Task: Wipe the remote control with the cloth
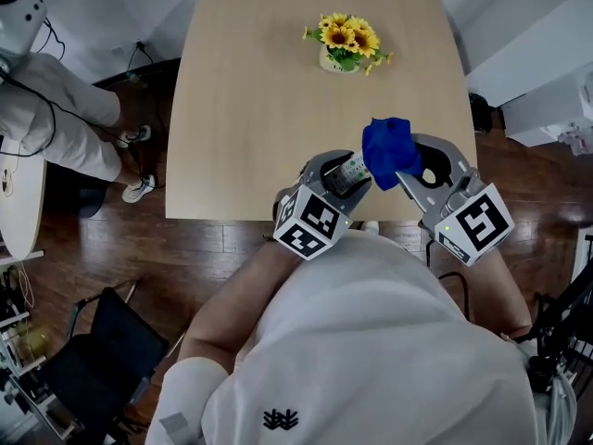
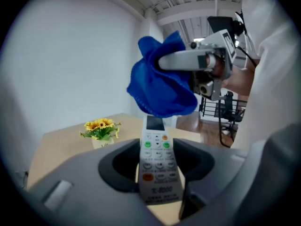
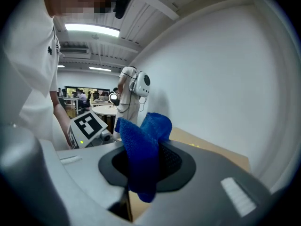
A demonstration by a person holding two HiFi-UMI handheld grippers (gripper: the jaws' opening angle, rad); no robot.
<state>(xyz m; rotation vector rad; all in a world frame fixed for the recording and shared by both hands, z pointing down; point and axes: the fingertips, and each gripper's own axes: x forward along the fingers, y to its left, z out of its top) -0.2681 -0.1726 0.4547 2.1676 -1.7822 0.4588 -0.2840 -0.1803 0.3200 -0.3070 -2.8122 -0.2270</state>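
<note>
Two grips: left tongs (image 1: 347, 174) pinch the remote control (image 2: 157, 168), right tongs (image 1: 405, 167) pinch the blue cloth (image 3: 141, 159); hard rubbing could pop it out.

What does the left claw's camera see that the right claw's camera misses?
Only the left gripper view: the remote control in the left claw, and the sunflowers. Only the right gripper view: a glowing ceiling light. Both: the blue cloth gripped by the right claw, and the wooden table.
</note>
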